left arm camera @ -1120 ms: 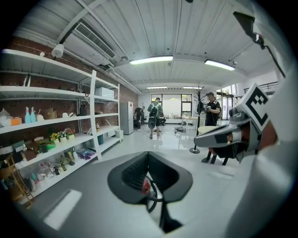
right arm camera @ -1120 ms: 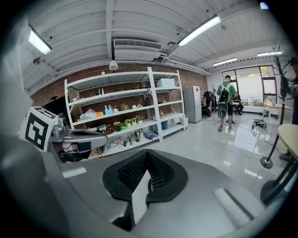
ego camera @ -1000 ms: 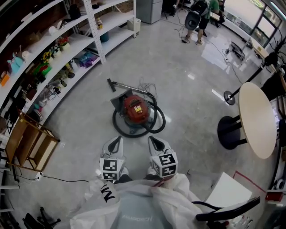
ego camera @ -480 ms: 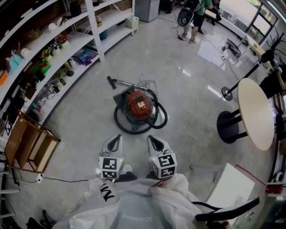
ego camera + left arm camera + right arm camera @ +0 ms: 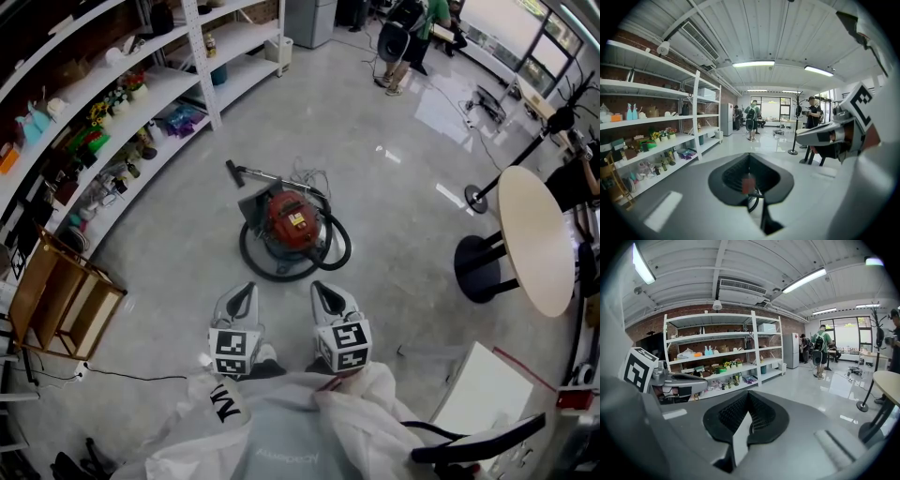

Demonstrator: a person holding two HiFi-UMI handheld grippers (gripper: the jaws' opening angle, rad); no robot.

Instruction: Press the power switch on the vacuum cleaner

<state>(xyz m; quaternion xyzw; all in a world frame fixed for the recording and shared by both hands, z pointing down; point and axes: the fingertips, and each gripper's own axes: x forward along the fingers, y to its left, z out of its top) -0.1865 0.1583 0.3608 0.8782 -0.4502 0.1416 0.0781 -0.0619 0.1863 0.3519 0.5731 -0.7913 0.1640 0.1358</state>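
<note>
The red vacuum cleaner (image 5: 289,223) sits on the grey floor, ringed by its black hose (image 5: 330,255), with its tube and nozzle (image 5: 234,172) lying to the far left. Both grippers hang side by side above the floor, short of the vacuum and apart from it. My left gripper (image 5: 246,290) has its jaws together with nothing held. My right gripper (image 5: 320,288) is likewise shut and empty. In the left gripper view a sliver of the red vacuum (image 5: 747,183) shows through the slit under the left gripper's (image 5: 749,156) tips. The right gripper (image 5: 749,393) shows only floor there.
White shelves (image 5: 112,103) with small items line the left wall. A wooden frame (image 5: 58,302) stands at the left. A round table (image 5: 534,239) on a black base (image 5: 480,274) is at the right. A white board (image 5: 480,394) lies near right. People (image 5: 405,37) stand far back.
The head view shifted slightly, so the vacuum sits a little higher in the picture. Both grippers keep the same pose. The people at the back have moved a little.
</note>
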